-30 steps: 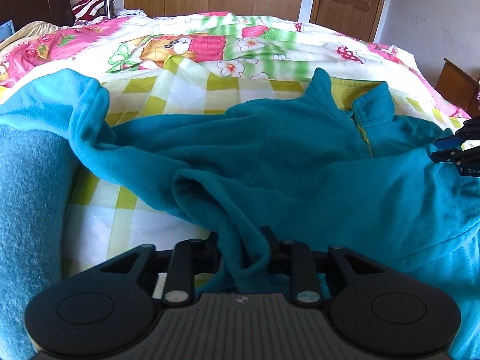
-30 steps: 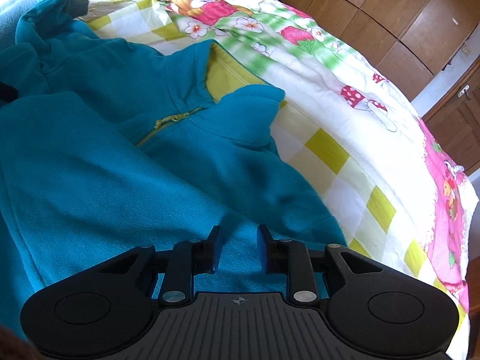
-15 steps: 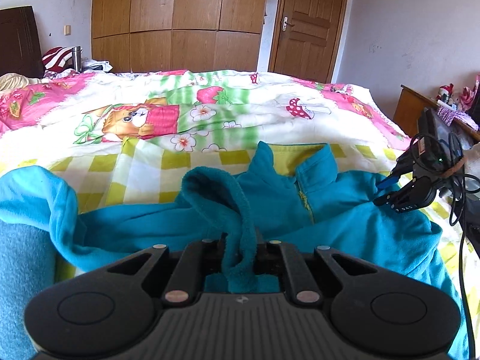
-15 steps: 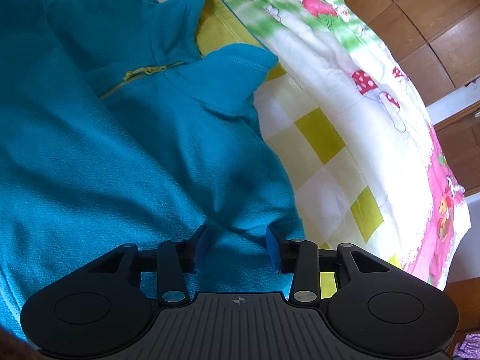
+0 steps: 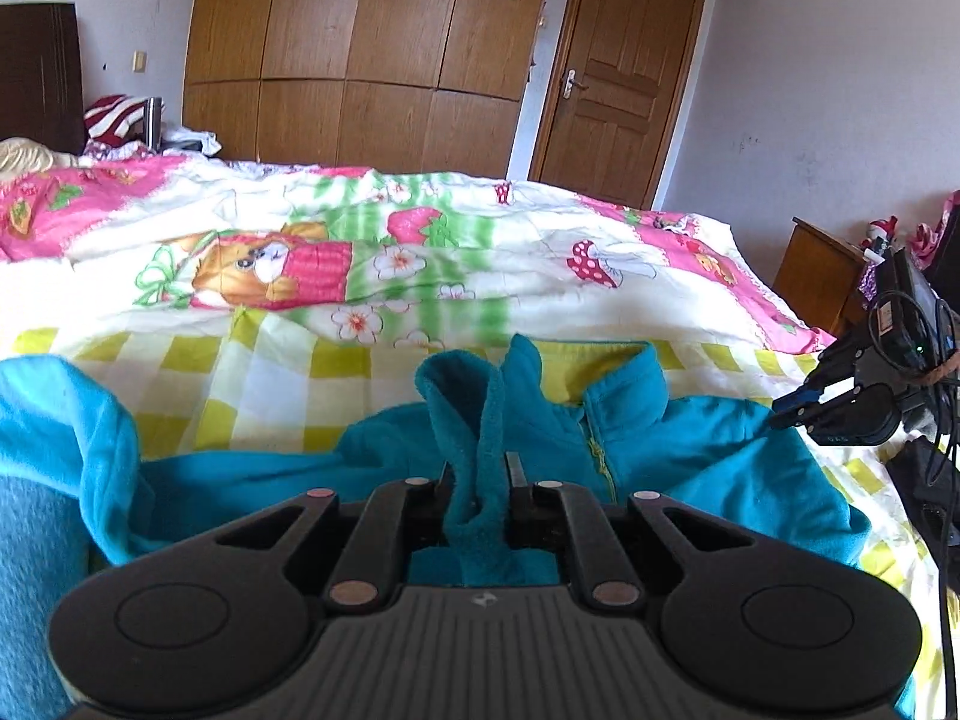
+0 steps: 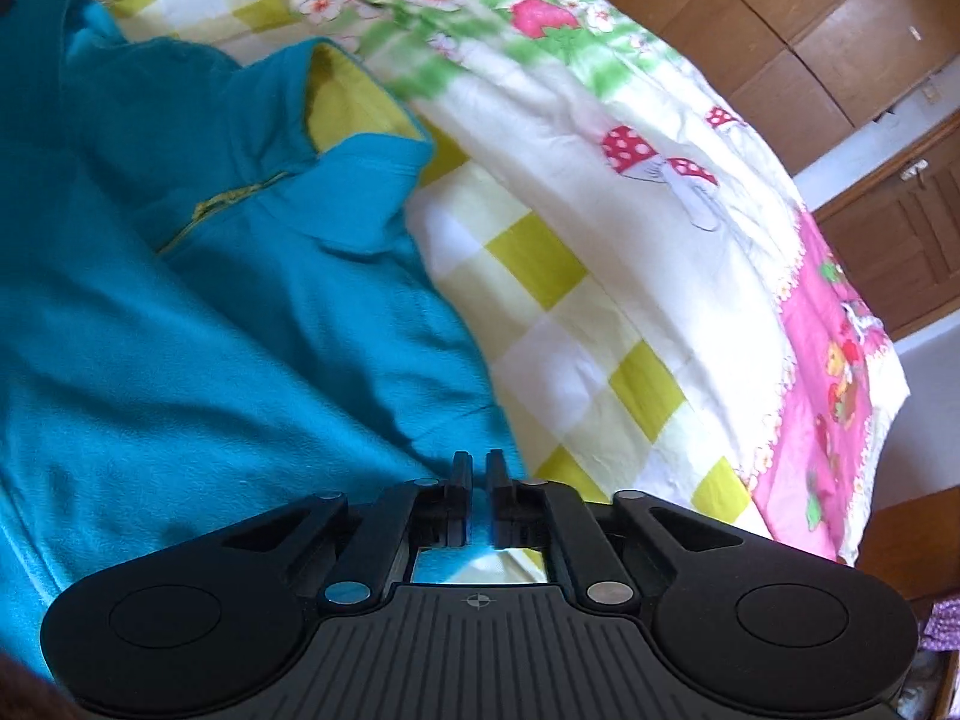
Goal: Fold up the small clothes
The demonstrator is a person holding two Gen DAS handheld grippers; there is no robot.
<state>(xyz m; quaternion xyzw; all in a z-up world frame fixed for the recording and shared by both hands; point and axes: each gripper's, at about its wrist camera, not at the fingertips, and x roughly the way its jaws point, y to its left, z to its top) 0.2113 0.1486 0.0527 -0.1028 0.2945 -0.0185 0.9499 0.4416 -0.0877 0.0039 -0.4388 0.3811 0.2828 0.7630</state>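
A small teal fleece pullover [image 5: 690, 456] with a yellow-green zip and collar lining lies on the bed; it also shows in the right wrist view [image 6: 180, 330]. My left gripper [image 5: 480, 468] is shut on a bunched fold of the teal fleece and holds it raised above the garment. My right gripper [image 6: 478, 462] is closed on the pullover's right edge near the shoulder. The right gripper also shows at the far right of the left wrist view [image 5: 840, 408].
The bed carries a patterned quilt [image 5: 360, 276] with yellow checks, pink borders and cartoon prints. Wooden wardrobes [image 5: 360, 48] and a door [image 5: 612, 84] stand behind. A wooden bedside cabinet [image 5: 822, 264] stands at the right. The bed's right edge [image 6: 870, 450] drops away.
My left gripper has lifted the pinched fleece fold higher, so more of the room shows. My right gripper has gone from open to shut on the pullover's edge.
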